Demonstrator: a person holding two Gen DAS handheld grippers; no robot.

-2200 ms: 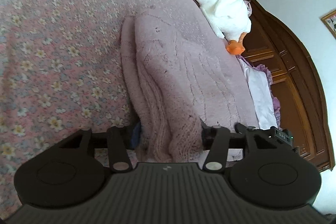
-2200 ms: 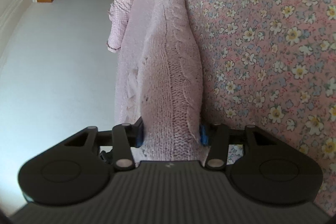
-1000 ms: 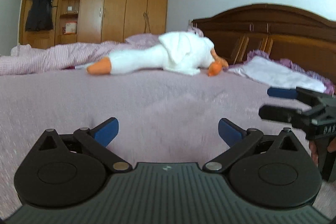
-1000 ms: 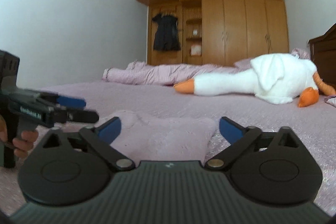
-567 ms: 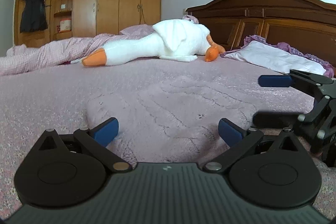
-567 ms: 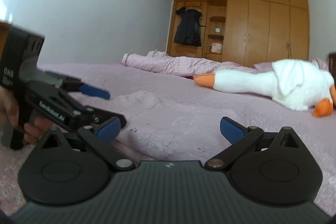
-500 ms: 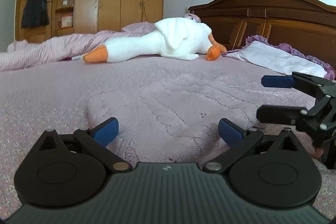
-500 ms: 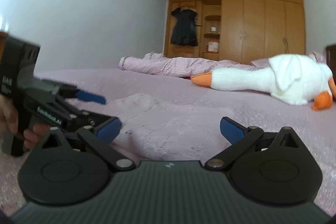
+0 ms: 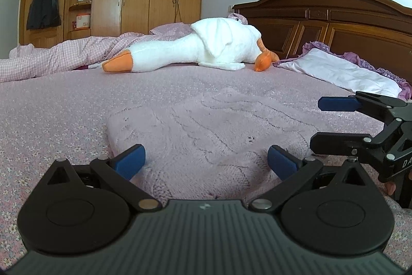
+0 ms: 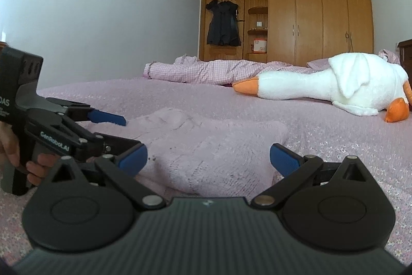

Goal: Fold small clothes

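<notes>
The left gripper (image 9: pixel 206 163) is held low over the bed (image 9: pixel 64 105), its blue-padded fingers spread wide and clamping nothing. Straight ahead of it, reaching back between the finger tips, lies the pink knitted sweater (image 9: pixel 206 125), flat on the flowered bedspread in a compact, roughly rectangular bundle. To its right, at the sweater's right edge, is the right gripper (image 10: pixel 208 156), also spread wide and holding nothing; from its own camera the same sweater lies directly in front, with the left gripper just to its left at the sweater's other side.

Further away, well beyond both grippers, a white stuffed goose (image 9: pixel 195 48) lies across the bed, with a checked quilt (image 9: pixel 56 56) to the left of it and a pillow (image 9: pixel 340 71) to the right, near the headboard (image 9: pixel 334 17).

Judging from the tidy doubled-over shape and both grippers being free, this sweater looks mostly or fully folded. What is left, if anything, seems to be one more fold or a smoothing; no other clothes waiting can be seen.
</notes>
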